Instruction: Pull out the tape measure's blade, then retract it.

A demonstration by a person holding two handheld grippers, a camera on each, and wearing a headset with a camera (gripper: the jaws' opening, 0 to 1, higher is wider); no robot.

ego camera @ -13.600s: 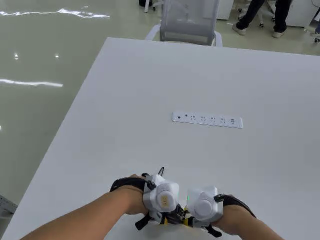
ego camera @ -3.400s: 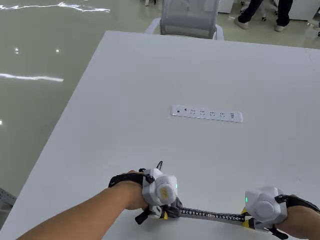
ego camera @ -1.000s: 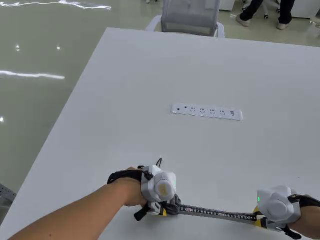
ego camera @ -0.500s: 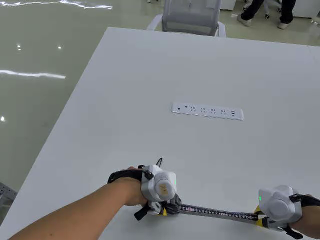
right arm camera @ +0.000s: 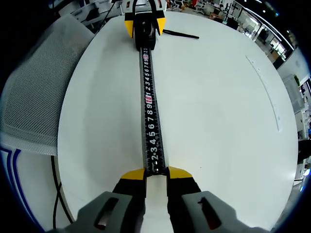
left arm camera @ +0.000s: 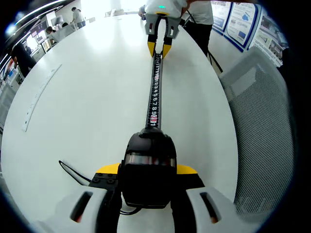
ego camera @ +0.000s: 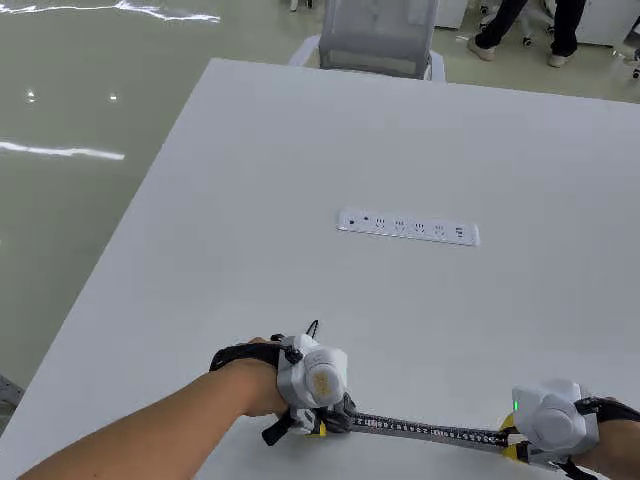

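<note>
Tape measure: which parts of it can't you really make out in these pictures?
The case: in the left gripper view its sides are covered by the left gripper's jaws; in the head view it sits mostly under that gripper's body.
The blade end hook: in the right gripper view it is tucked between the right gripper's jaws.
The blade's numbers: in the head view they are too small to read.

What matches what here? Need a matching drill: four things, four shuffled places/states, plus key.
Things:
1. tape measure case
2. blade
3. power strip
4. chair

Places/states:
A. past the far edge of the table
B. clamped in the jaws of the left gripper
C. pulled out, tip in the jaws of the right gripper
D. lying flat mid-table

Pairs: 1-B, 2-C, 3-D, 4-A
</note>
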